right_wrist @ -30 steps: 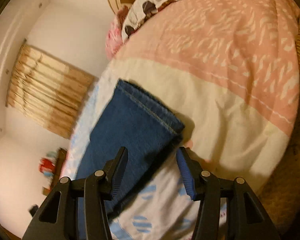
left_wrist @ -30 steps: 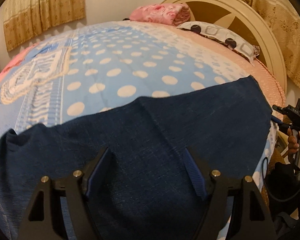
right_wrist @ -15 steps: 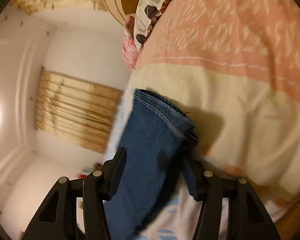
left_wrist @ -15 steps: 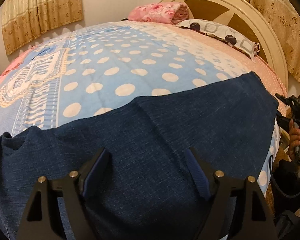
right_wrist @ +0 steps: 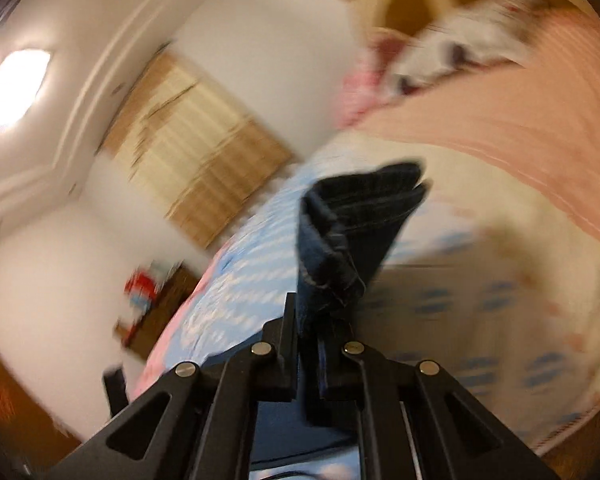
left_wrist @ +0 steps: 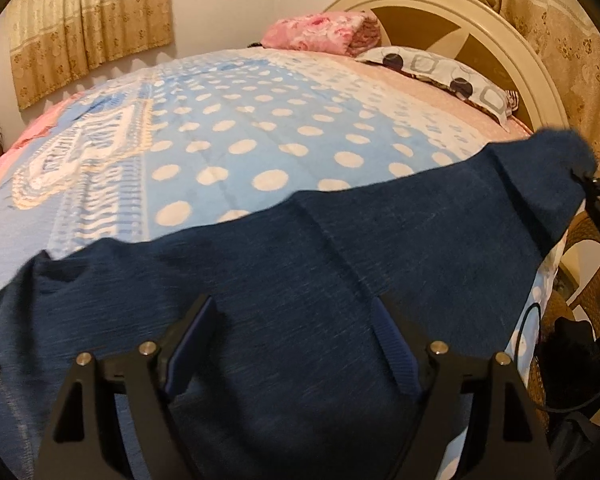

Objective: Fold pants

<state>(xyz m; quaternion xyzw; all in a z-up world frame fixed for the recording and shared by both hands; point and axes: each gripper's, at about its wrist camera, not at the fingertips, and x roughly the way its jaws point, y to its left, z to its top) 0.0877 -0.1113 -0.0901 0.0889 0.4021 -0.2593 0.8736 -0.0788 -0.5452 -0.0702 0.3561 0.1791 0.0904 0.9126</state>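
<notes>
Dark blue denim pants (left_wrist: 300,280) spread across the near side of the bed, over a light blue polka-dot blanket (left_wrist: 240,132). Left gripper (left_wrist: 292,344) hovering right above the fabric, fingers spread wide, gripping nothing. Hard to say if the blue pads (left_wrist: 188,344) actually touch the denim.

Right gripper (right_wrist: 312,344) clamped tight on the leg end of the pants, hem (right_wrist: 364,204) bunched up and sticking out past the fingertips, raised off the blanket. Same corner visible at the far right of the left wrist view, lifted up near the other tool.

Right wrist view pretty smeared, so not much detail there beyond the pinched cloth.

Farther back: folded pink floral blanket (left_wrist: 324,34) and a patterned pillow (left_wrist: 440,72) against the cream headboard (left_wrist: 480,28), beige curtains (left_wrist: 88,20) on the far left wall.
</notes>
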